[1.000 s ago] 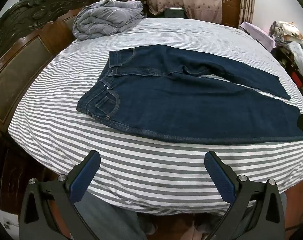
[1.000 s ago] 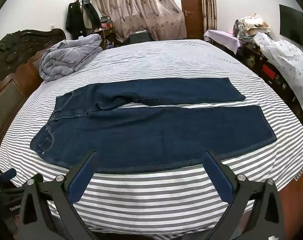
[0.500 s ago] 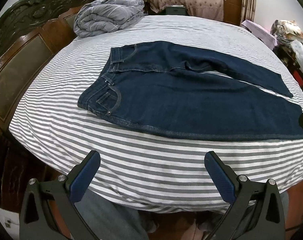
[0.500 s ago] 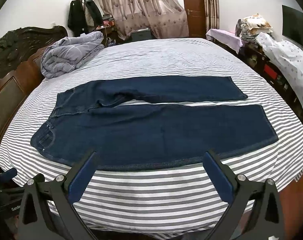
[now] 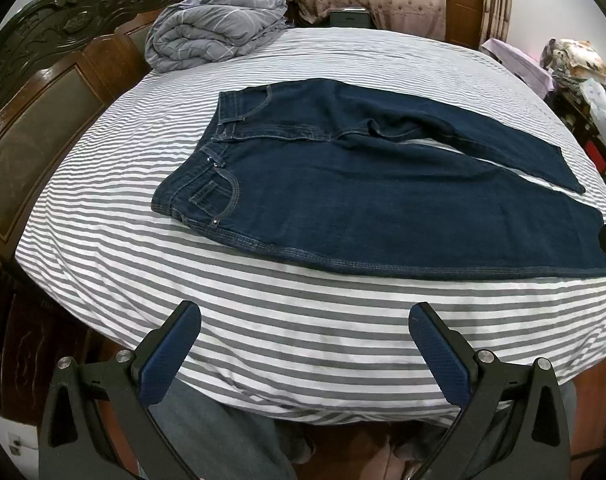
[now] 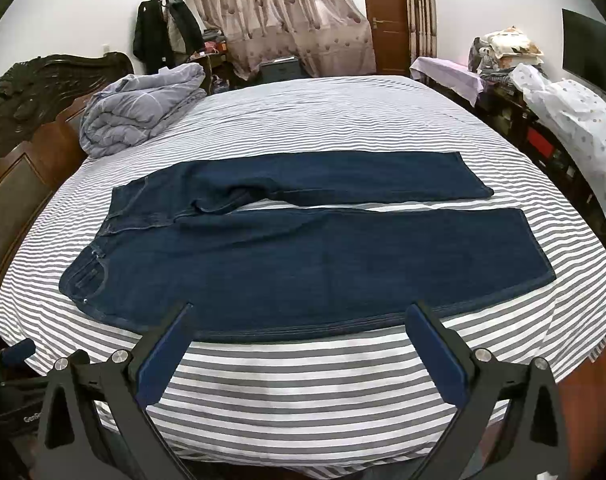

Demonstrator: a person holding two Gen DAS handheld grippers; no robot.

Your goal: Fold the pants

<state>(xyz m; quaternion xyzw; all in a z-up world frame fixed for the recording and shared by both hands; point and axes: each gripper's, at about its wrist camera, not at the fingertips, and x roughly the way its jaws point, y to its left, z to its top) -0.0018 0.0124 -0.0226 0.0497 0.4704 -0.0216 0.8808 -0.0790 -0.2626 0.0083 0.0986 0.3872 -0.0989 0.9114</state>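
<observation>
1. Since the earlier frames, both views have crept closer to the bed (image 6: 303, 400): the pants (image 6: 303, 264) now reach the right gripper's fingertips in its own view, where a second ago striped sheet showed between them, and they sit a little lower in the left view too.
2. One pair of dark blue pants (image 5: 383, 200) lies flat and unfolded on the striped bed (image 5: 303, 340), waistband toward the headboard side and its two legs stretched to the right, a thin strip of sheet showing between them.
3. Left gripper (image 5: 305, 318) hangs off the near edge of the bed with its jaws wide and nothing between them, short of the pants' near seam.
4. Right gripper (image 6: 299, 316) also has its jaws wide and empty, with the tips in line with the near leg's long edge; I cannot tell whether they touch the cloth.
5. One bundled grey quilt (image 6: 139, 108) sits at the far left corner of the bed, well apart from the pants.
6. One carved dark wooden headboard (image 5: 43, 92) runs along the left side.
7. Nothing lies on the sheet between either gripper and the pants.
8. Beyond the bed hang patterned curtains (image 6: 287, 12), beside one brown door (image 6: 385, 20), and dark coats (image 6: 163, 36) hang to their left.
9. Cluttered shelves with a spotted cover (image 6: 575, 120) line the right side.
</observation>
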